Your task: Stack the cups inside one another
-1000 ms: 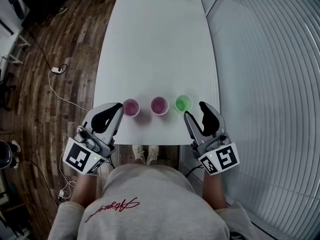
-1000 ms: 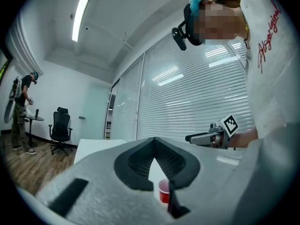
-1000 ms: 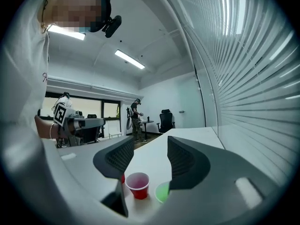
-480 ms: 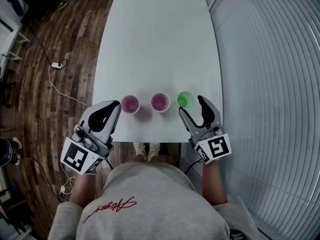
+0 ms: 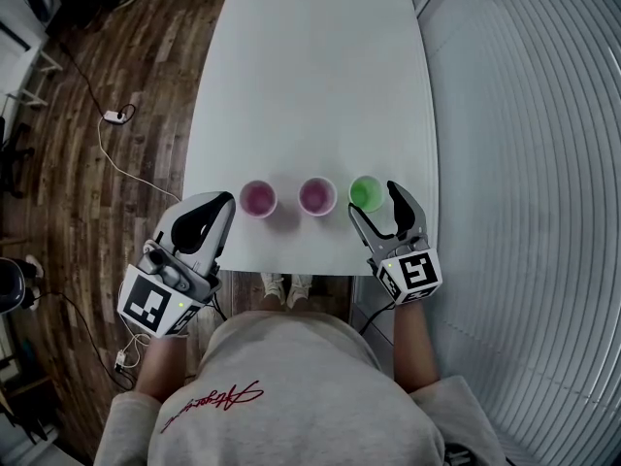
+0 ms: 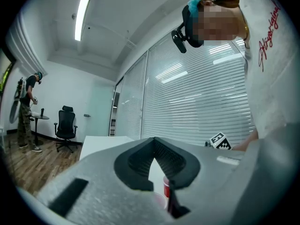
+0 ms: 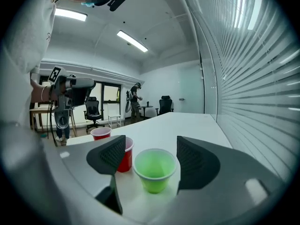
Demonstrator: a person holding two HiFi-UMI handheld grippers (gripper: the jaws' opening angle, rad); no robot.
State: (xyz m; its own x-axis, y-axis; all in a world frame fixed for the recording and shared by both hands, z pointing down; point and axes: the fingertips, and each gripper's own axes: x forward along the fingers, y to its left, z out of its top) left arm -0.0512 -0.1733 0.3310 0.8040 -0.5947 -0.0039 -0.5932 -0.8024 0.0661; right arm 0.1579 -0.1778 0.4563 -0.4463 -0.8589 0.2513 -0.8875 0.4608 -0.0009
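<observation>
Green cup (image 5: 366, 193) upright at the near right of the white bench (image 5: 310, 85), between the right gripper's (image 5: 374, 200) jaws, spread wide after just opening, pads clear of its sides. In a row to its left, apart: middle red cup (image 5: 316, 195), then leftmost red cup (image 5: 258, 198). Left gripper (image 5: 226, 203) clenched on nothing, near the leftmost red cup.

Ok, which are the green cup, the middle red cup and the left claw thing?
green cup (image 5: 366, 193), head view, inside bottom.
middle red cup (image 5: 316, 195), head view, inside bottom.
left gripper (image 5: 227, 201), head view, closed jaw tips.
</observation>
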